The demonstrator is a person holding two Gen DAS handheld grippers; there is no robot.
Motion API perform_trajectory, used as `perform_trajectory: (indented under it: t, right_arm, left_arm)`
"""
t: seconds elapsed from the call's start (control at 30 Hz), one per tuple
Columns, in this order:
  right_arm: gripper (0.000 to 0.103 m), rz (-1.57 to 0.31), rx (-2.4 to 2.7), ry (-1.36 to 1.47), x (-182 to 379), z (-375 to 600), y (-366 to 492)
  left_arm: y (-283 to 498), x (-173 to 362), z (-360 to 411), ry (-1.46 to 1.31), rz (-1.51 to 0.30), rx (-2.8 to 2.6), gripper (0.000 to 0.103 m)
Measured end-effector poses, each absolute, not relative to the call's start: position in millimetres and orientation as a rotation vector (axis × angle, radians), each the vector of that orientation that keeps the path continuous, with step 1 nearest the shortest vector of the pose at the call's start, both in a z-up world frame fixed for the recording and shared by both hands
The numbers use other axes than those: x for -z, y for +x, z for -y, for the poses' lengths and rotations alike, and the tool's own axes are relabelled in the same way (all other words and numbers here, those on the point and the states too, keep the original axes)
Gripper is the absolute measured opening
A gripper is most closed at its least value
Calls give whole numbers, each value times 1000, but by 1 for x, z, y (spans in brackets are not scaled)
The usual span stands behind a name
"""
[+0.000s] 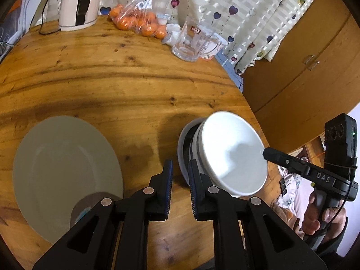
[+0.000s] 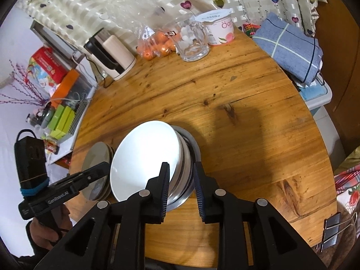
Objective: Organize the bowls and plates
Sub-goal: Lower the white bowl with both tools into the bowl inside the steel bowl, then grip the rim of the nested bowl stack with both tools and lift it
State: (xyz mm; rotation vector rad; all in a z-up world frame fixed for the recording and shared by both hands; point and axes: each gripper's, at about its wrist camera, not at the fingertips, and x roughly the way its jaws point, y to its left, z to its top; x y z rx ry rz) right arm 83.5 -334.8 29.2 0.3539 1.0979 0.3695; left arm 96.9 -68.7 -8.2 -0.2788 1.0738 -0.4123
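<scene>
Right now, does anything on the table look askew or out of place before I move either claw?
Yes. The white ceramic bowl sits tilted on the stacked bowls rather than nested flat, its opening leaning toward the flat grey plate. The right claw is open around the stack's rim. Nothing looks spilled or broken.

white bowl [image 1: 234,155] tilted atop nested bowl stack [image 2: 186,168], grey plate [image 1: 65,168] flat on table beside
</scene>
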Motion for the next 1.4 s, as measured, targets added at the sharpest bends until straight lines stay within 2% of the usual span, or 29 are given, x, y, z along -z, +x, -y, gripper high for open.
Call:
perform_trajectory:
  t: [0.4,1.0,1.4]
  right_arm:
    - [21,-1117,-378,323,-25,342,61]
    - [22,-1149,-387,296,-11,326,74]
    - [22,-1083,-402,287,-23,336,67]
  left_arm:
    - [92,23,79,-256,-1125,416,15]
    - [99,27,85,-243,-1143,427,15]
    - [84,10,74,-229,-1028,424,15]
